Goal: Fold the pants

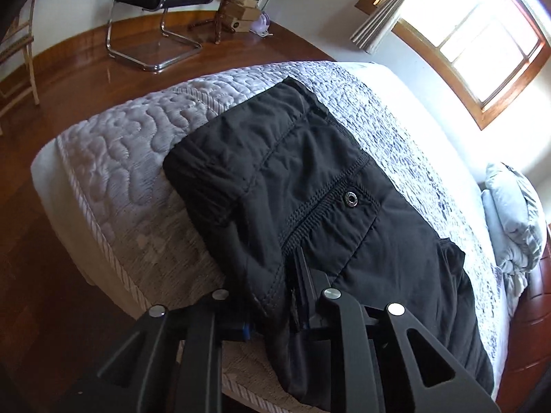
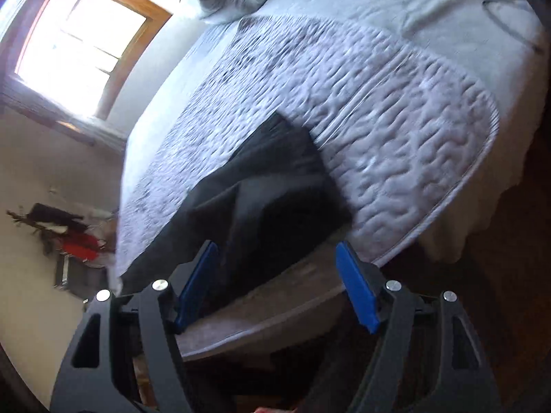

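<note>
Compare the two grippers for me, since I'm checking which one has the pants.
The left gripper is shut on the black pants; the right gripper is open and holds nothing. The left one's blue pads are mostly hidden by cloth; the right one's show fully. Both are at the mattress edge.

One pair of black pants (image 1: 310,186) near the bed's (image 1: 113,158) front edge, one snap button (image 1: 351,199), one window (image 1: 482,34), one chair (image 1: 162,10), one rumpled duvet (image 1: 516,213) at the far corner, two grippers: left (image 1: 275,296), right (image 2: 275,285)
</note>
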Available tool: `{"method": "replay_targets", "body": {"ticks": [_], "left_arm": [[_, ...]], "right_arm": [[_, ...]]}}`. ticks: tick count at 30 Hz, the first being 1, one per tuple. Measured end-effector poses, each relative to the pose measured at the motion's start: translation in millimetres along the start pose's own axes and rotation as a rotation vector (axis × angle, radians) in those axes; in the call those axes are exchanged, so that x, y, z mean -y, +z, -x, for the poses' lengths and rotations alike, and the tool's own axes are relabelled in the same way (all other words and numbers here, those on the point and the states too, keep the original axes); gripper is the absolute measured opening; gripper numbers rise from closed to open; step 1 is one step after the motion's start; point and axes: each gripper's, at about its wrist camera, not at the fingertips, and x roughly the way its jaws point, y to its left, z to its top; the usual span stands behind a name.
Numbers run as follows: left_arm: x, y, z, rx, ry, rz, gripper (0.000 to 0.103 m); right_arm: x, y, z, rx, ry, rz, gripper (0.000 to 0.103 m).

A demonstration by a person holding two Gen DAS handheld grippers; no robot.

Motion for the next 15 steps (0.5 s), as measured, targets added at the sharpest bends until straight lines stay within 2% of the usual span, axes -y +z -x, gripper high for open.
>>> {"method": "replay_targets", "body": {"ticks": [3,4,6,7,8,10,11,12,13,14,15], "left_arm": [[3.7,-1.9,4.9,-0.001,0.013,0.003,0.030],[5.0,-3.3,7.6,-0.009,0.015,0.008,0.042],[10.0,-6.2,14.8,-0.005,-0.003,0.010,0.054],[13.2,-9.5,21.7,0.002,0.006,0.006,0.065],[16.3,-12.5,28.2,0.007,0.011,0.001,0.072],[22.7,-19.6,44.3,0.034,-0.011,-0.011,0.078],[27.3,-24.1,50.5,0.042,-0.019,-0.012,0.083],[33.2,-28.3,54.1,0.043,-0.037,-0.019,0.084],[36.5,-32.2,55.8,0.045,-0.050,-0.023,0.084],[42.4,-38.1,55.4,0.039,-0.065,-0.027,0.084],[48.6,-43.3,51.7,0.021,-0.077,-0.039,0.084]], "right_arm": [[-1.1,-6.8,-19.5,-0.063,0.084,-0.079,0.072],[1.9,-5.2,-28.4,-0.074,0.118,-0.128,0.072],[10.2,1.7,-40.7,-0.063,0.174,-0.238,0.072],[16.0,8.2,-48.8,-0.056,0.214,-0.315,0.072],[19.7,13.5,-55.3,-0.050,0.236,-0.377,0.072],[22.8,28.4,-70.1,-0.057,0.215,-0.433,0.071],[21.8,35.6,-75.5,-0.053,0.185,-0.433,0.060],[19.8,42.9,-80.3,-0.051,0.155,-0.425,0.041],[15.1,51.9,-86.1,-0.055,0.116,-0.405,0.029],[9.9,59.3,-90.1,-0.057,0.096,-0.376,0.011],[1.5,66.3,-91.4,-0.051,0.082,-0.344,0.009]]}}
